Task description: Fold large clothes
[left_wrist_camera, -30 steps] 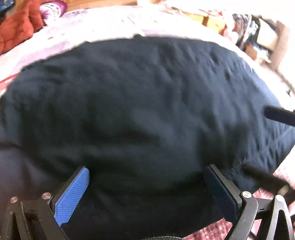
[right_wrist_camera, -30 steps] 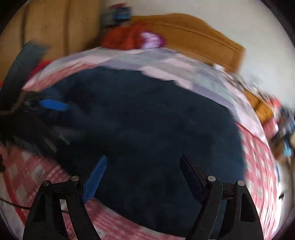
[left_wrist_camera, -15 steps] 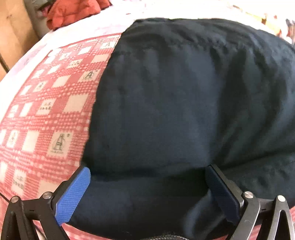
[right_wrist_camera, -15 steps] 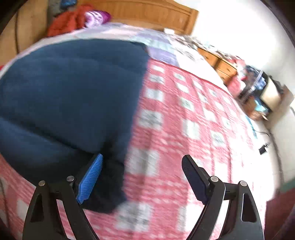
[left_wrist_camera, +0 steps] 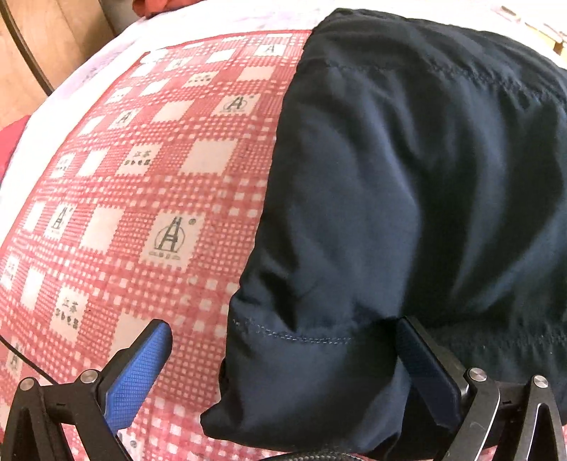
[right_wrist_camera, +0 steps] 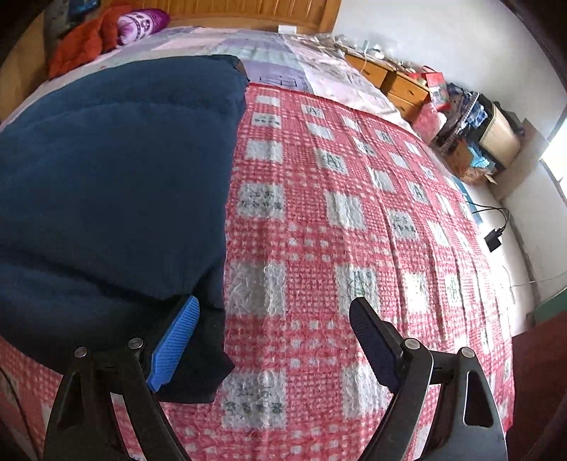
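Both sets of jaws stand wide apart, gripping nothing. The left gripper (left_wrist_camera: 283, 358) straddles the near left corner of the folded navy garment (left_wrist_camera: 407, 195); the right gripper (right_wrist_camera: 274, 322) hangs low at its right corner. It lies doubled and puffy on the red checked blanket (right_wrist_camera: 354, 220).

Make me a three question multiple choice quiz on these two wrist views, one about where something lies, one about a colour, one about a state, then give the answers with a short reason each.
1. Where does the navy garment lie?
A. on the floor
B. on the red checked blanket
C. on the wooden drawers

2. What colour is the crumpled cloth near the headboard?
A. orange-red
B. green
C. white

3. How do the left tongs stand?
A. shut on the garment
C. open around its near corner
B. out of view

Answers: 1 B, the checked weave borders the garment on both sides. 2 A, it shows orange-red in the right wrist view. 3 C, both fingers stand wide apart with the corner between them.
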A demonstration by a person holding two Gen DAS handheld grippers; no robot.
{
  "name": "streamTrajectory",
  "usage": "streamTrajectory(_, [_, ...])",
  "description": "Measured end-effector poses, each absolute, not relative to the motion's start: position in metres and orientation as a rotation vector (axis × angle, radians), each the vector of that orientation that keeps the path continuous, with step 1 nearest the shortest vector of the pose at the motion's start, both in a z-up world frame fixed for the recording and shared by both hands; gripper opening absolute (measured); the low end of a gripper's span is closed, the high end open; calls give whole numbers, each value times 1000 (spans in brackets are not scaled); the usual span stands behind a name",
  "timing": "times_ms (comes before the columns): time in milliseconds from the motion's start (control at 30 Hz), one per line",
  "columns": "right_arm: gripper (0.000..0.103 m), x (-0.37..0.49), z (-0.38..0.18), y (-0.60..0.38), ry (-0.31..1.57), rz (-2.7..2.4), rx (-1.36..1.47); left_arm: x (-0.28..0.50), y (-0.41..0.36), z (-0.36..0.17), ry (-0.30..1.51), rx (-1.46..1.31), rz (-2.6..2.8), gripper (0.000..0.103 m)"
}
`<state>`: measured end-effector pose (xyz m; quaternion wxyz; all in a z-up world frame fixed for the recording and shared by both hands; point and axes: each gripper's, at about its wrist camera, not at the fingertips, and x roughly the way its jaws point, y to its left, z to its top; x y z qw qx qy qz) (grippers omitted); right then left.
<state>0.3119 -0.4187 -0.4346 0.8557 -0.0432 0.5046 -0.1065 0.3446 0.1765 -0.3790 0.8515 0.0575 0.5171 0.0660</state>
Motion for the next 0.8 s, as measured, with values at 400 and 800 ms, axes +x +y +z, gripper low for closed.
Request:
streamTrajectory(400, [89,309,-431,-414,1081,-264,-86,347,157,-372,1101,215,130,103])
streamTrajectory(800, [89,383,-359,-245,795,108,-184,399,17,-304,915,106,-243,102])
